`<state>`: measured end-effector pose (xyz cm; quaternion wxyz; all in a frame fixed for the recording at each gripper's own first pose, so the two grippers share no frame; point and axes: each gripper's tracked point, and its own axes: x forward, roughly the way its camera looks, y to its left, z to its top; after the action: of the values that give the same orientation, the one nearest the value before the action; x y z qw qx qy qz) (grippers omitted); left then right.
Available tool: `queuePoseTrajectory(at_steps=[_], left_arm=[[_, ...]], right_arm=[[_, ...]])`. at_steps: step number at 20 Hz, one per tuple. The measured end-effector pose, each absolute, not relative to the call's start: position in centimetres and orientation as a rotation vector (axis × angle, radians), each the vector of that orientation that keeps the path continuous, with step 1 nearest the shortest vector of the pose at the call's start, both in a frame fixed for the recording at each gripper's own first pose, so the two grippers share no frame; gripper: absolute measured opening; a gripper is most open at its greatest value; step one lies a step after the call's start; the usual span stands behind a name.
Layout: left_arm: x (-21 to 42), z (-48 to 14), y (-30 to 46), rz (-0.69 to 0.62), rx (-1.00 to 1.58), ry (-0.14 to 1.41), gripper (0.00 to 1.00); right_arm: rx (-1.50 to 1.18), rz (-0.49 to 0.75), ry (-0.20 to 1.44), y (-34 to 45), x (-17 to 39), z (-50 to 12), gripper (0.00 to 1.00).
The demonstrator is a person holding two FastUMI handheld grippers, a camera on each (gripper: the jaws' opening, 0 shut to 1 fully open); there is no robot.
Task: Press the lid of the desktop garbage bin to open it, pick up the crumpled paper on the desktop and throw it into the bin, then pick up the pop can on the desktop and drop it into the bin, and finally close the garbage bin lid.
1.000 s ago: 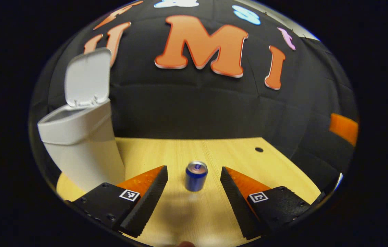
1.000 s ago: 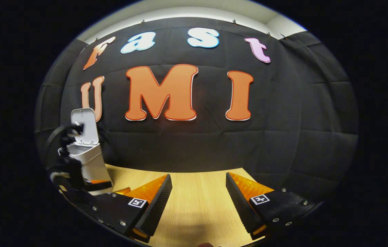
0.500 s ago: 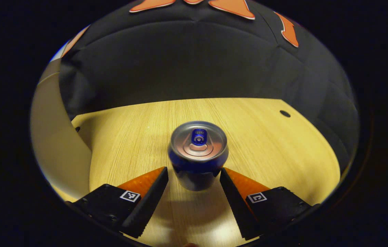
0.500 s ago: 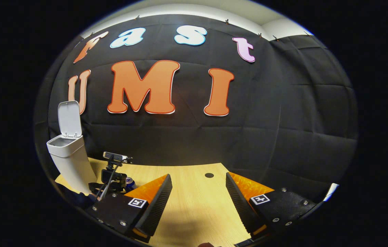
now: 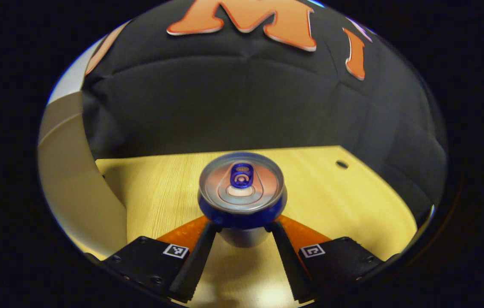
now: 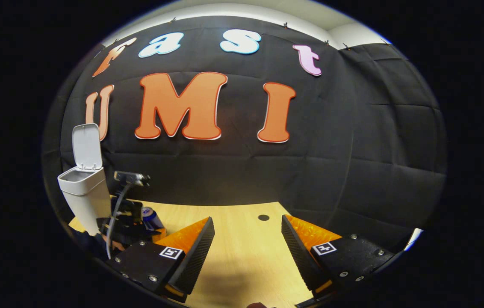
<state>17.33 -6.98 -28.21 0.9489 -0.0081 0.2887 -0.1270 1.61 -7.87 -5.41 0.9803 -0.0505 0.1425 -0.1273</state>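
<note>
Aluminium top: pop can (image 5: 242,194) stands upright on the wooden desktop (image 5: 344,201), silver lid up, blue body below.
Left gripper (image 5: 242,231): fingers drawn in narrow against both sides of the can's lower body; they look to be touching, so I read it as gripped.
Right gripper (image 6: 246,239): fingers spread wide, nothing between them, hovering over bare desktop.
Bin: garbage bin (image 6: 84,196) at 9 o'clock in the right gripper view, lid (image 6: 86,145) tipped up, mouth open; its pale wall sits at 9 o'clock in the left gripper view, near the can.
Step in hand: can pickup, by my judgement.
How to do it well: keep the squeeze even, lift straight up so the can stays upright, clear the bin rim before swinging toward 9 o'clock, release only over the mouth.
Risk: low grip on a smooth can, may tip or slip.
Count: cans one; bins one; lids one; grippers two; crumpled paper none on the visible desktop.
</note>
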Motion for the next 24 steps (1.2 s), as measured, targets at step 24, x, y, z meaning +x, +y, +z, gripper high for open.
queuePoseTrajectory(at_steps=[24], left_arm=[[25.5, -15.6, 14.0, 0.238, -0.027, 0.315, 0.81]], right_arm=[[-0.050, -0.076, 0.258, -1.9, 4.6, -5.7, 0.94]])
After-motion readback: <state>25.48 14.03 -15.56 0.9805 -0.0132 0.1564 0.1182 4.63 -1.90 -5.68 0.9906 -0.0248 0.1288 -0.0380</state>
